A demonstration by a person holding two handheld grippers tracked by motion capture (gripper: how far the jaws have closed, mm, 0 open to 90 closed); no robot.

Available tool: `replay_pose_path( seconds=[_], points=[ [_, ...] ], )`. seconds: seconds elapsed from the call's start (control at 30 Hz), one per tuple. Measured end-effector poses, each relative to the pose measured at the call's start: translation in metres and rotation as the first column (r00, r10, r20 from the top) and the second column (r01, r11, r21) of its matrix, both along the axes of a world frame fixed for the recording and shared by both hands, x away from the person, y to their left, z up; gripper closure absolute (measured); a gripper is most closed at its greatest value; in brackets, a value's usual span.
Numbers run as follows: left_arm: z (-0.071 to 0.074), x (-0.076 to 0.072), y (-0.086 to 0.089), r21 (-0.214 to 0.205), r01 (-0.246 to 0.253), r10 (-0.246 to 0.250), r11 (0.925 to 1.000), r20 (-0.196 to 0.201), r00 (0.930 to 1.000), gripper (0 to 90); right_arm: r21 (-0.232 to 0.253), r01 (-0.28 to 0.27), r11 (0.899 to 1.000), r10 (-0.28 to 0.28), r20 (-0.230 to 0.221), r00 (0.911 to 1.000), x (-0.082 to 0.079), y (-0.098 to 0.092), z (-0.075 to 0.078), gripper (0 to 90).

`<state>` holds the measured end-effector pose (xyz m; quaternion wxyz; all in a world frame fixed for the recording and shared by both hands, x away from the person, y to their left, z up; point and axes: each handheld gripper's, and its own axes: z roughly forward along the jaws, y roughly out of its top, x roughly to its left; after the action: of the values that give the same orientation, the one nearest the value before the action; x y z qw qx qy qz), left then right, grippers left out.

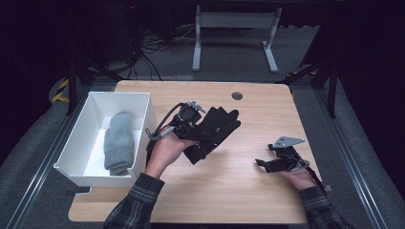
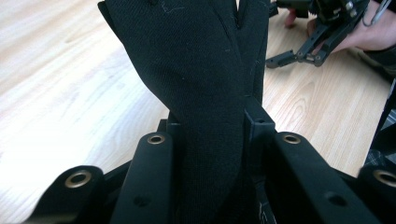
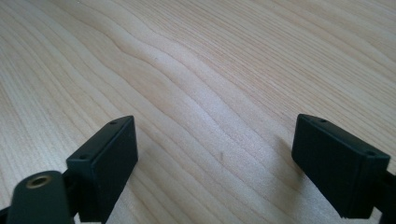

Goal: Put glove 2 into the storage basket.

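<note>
Left gripper (image 1: 198, 125) clenched on black glove (image 1: 215, 131), lifted above table (image 1: 229, 191), right gripper (image 1: 261, 163) released, jaws wide, nothing between.

The glove (image 1: 214, 131) is black, the sock (image 1: 117, 143) grey, the bin (image 1: 143, 102) white. The counter (image 1: 229, 191) is pale wood with wavy grain. Both tongs are black; the sleeves (image 1: 136, 205) are dark plaid.
</note>
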<state>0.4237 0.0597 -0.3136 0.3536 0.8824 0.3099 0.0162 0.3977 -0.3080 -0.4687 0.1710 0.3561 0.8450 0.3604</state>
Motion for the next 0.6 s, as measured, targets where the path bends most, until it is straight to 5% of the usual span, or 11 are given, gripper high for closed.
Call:
replay_pose_path(
  seconds=[0.6],
  points=[
    [0.025, 0.007, 0.063, -0.023, -0.137, 0.138, 0.9903, 0.033, 0.9899, 71.1, 0.000, 0.003, 1.000, -0.003, 0.000, 1.0000, 0.000, 0.000, 0.000, 14.5]
  ],
)
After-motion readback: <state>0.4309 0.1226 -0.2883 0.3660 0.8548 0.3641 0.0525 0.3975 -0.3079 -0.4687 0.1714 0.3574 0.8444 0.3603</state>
